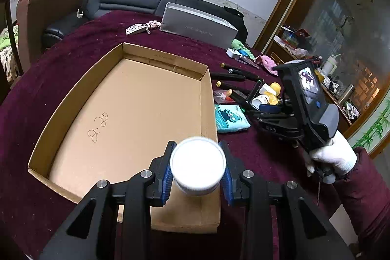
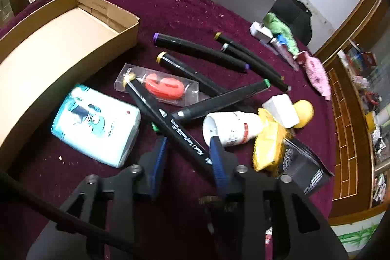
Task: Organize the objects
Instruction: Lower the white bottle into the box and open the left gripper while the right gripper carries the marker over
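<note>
Brown cardboard box [image 1: 136, 113] sits under the left gripper [image 1: 198, 171], squeezing a round white jar [image 1: 197, 163]; the right gripper [image 2: 187, 157], beside the box, gapes around a black marker pen [image 2: 168, 123].

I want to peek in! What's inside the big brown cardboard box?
The shallow brown cardboard box shows only a bare floor with scribbled pen writing. The left claw, holding a round white plastic jar, covers its near right corner, so that part stays hidden.
</note>
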`<state>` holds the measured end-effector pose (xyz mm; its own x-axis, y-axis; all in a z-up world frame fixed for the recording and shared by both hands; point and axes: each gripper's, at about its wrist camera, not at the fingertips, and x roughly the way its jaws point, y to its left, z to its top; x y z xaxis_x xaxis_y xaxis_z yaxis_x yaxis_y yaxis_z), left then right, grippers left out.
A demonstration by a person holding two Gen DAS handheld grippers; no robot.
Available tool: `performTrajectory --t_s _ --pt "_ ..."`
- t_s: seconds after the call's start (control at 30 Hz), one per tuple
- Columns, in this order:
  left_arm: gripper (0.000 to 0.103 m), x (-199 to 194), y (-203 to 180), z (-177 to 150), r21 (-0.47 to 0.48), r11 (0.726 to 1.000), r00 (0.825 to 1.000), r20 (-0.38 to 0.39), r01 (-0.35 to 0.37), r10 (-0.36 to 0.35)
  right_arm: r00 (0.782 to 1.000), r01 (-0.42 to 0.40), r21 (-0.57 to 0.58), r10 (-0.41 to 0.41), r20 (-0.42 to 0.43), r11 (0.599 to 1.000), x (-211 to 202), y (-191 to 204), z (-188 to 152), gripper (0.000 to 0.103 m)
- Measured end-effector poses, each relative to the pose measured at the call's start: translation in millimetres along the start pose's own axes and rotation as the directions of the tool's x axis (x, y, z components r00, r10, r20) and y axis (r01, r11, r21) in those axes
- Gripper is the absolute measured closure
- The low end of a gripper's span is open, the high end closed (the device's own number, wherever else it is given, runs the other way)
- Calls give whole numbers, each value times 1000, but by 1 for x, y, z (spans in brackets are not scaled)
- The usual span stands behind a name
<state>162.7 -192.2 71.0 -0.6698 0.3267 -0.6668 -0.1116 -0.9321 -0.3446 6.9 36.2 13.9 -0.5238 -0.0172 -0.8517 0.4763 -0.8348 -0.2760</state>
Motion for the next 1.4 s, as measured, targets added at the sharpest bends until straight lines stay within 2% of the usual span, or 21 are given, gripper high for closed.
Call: performTrajectory --t_s 0.1,0.13,0.2,0.3,0.47,0.7,0.87,1.0,1.07,1.27,1.4 --pt "74 -2 -2 -1 12 1000 1000 6 2 -2 1000 16 4 -16 -12 1000 4 2 6 80" --pt "74 -2 -2 -2 16 1000 1000 10 0 -1 1000 5 14 -5 -11 1000 3 3 7 86" --pt "74 -4 -3 -3 26 1000 1000 18 -1 1 999 -48 71 48 -2 996 0 -2 7 91" --pt "74 -7 -5 -3 43 999 999 34 -4 2 990 -144 184 139 38 972 -13 -18 1 91" --pt "74 -12 -6 0 48 999 999 53 -6 3 961 -274 297 250 117 915 -35 -36 -8 91" --pt "74 -20 -5 15 66 998 999 36 18 -21 876 -482 374 431 215 793 -60 -43 -10 90" --pt "74 -9 2 40 107 994 1000 1 5 -5 826 -564 358 502 256 745 -76 -21 11 90" --pt "74 21 18 67 109 994 998 -69 0 7 795 -606 385 550 256 696 -63 -1 34 90" --pt "74 37 26 79 87 996 994 -108 12 -2 794 -605 404 556 245 686 -51 10 47 90" --pt "74 101 49 107 18 1000 975 -224 4 0 842 -529 464 507 184 710 -14 34 74 90" --pt "74 133 55 116 0 1000 965 -261 -9 9 864 -489 479 480 151 729 2 43 81 90"
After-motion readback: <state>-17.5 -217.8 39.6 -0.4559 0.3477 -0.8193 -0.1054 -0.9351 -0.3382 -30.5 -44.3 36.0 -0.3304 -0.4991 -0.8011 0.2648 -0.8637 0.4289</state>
